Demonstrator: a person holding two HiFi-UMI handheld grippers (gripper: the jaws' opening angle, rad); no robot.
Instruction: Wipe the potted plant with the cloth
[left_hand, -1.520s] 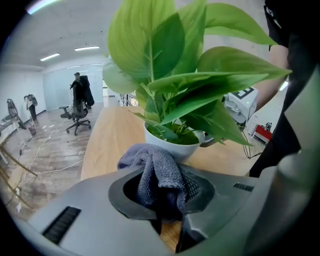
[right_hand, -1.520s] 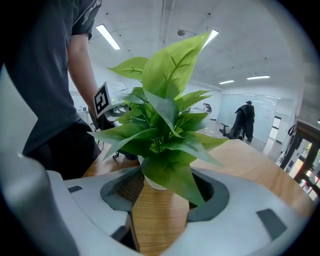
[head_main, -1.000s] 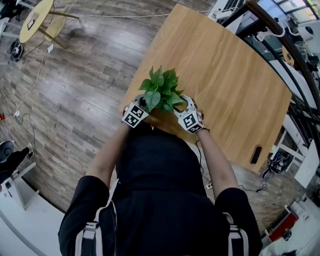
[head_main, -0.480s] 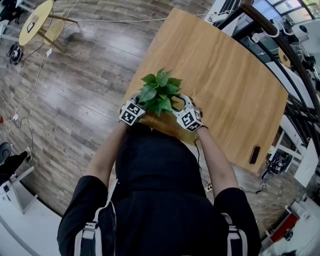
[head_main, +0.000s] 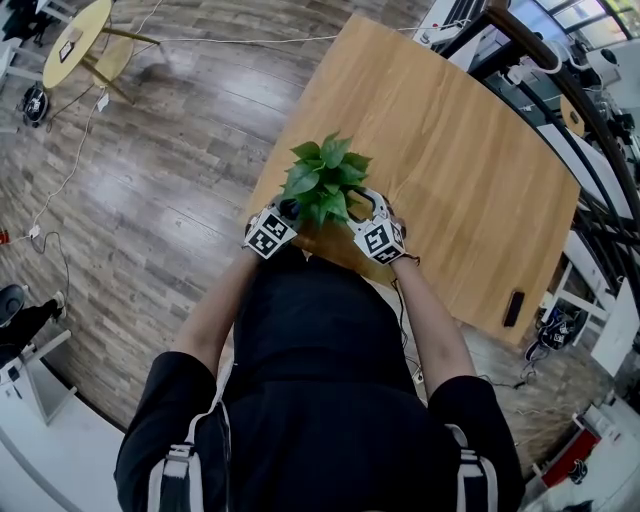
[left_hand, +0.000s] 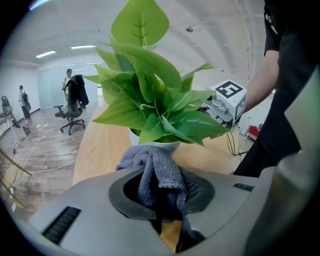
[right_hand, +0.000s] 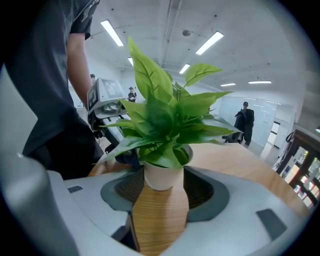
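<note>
The person wears a black short-sleeved shirt (head_main: 320, 400) with grey buckled shoulder straps (head_main: 180, 465).

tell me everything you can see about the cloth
The cloth is a grey-blue fabric with a knitted, towel-like texture, soft and crumpled into a bunch. It is pinched between the closed jaws of the left gripper, with folds bulging above them and a little hanging below. Its top sits right in front of the white pot, under the green leaves. Whether it actually touches the pot can't be told.
</note>
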